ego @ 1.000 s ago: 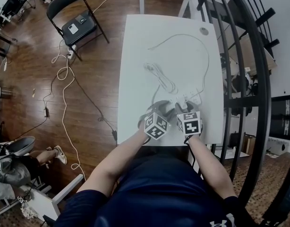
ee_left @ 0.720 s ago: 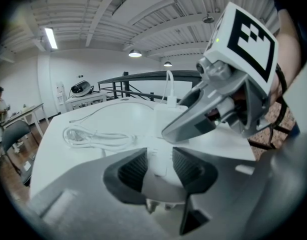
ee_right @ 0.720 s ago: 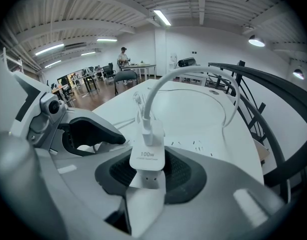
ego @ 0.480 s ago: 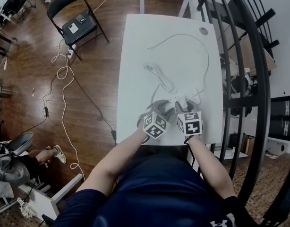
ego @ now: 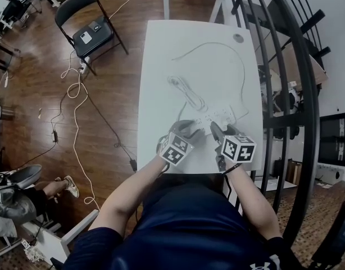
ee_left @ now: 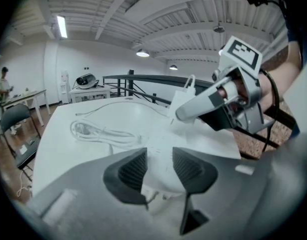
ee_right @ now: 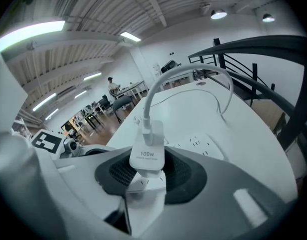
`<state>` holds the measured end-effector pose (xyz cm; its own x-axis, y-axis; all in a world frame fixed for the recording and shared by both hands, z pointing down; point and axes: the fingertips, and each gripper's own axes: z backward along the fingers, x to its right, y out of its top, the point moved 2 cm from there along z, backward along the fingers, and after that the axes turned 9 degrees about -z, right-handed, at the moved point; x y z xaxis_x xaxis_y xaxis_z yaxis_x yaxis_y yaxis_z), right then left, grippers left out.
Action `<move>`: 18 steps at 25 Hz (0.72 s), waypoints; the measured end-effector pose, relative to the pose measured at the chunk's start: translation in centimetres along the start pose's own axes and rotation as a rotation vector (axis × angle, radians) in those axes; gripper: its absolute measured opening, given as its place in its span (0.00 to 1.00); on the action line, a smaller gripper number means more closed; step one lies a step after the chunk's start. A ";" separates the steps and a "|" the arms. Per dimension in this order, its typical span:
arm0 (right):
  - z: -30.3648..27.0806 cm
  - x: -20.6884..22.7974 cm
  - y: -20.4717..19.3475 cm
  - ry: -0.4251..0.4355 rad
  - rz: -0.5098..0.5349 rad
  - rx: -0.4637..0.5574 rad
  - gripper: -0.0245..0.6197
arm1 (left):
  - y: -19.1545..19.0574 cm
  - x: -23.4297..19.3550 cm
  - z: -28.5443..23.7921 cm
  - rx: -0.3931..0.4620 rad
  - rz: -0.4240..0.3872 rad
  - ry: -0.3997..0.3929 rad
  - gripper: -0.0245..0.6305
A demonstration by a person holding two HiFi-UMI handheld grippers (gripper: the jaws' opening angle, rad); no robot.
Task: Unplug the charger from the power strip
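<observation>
A white power strip (ego: 216, 118) lies near the front of the white table (ego: 178, 55). My left gripper (ego: 190, 129) is shut on the strip's near end (ee_left: 161, 156), with both ribbed pads against its sides. My right gripper (ee_right: 148, 171) is shut on the white charger (ee_right: 147, 151), marked 100w. In the left gripper view the charger (ee_left: 182, 98) hangs in the air above the table, clear of the strip. Its white cable (ee_right: 166, 81) rises from its top and loops across the table (ego: 243, 66). Open sockets of the strip (ee_right: 199, 143) show beyond the charger.
A bundled white cord (ego: 186, 91) lies on the table left of the strip. A small round disc (ego: 237, 38) sits at the far right corner. A black railing (ego: 285, 66) runs along the table's right side. A folding chair (ego: 88, 32) and floor cables stand at the left.
My right gripper has risen and rolled with the charger in it, its marker cube now tilted and further right. The left gripper has stayed on the power strip.
</observation>
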<state>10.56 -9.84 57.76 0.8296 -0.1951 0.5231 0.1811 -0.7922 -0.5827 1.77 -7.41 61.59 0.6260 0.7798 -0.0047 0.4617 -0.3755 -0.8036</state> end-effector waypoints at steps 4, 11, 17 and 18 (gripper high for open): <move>1.9 0.3 0.6 0.059 -0.132 0.032 0.26 | 0.2 -0.6 2.9 0.033 0.092 0.059 0.28; 4.7 1.0 0.8 0.211 -0.385 0.069 0.26 | 0.2 2.0 7.5 0.070 0.206 0.023 0.25; 6.7 3.4 -0.4 0.221 -0.525 0.092 0.26 | -0.7 1.6 9.8 0.062 0.268 0.059 0.23; 6.8 4.0 -0.8 0.209 -0.534 0.089 0.26 | -0.7 1.4 9.8 0.061 0.268 0.064 0.23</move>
<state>17.33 -6.04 56.05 0.4912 0.1010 0.8652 0.5969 -0.7625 -0.2498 -3.84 -1.15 56.36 0.7599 0.6228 -0.1862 0.2366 -0.5319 -0.8131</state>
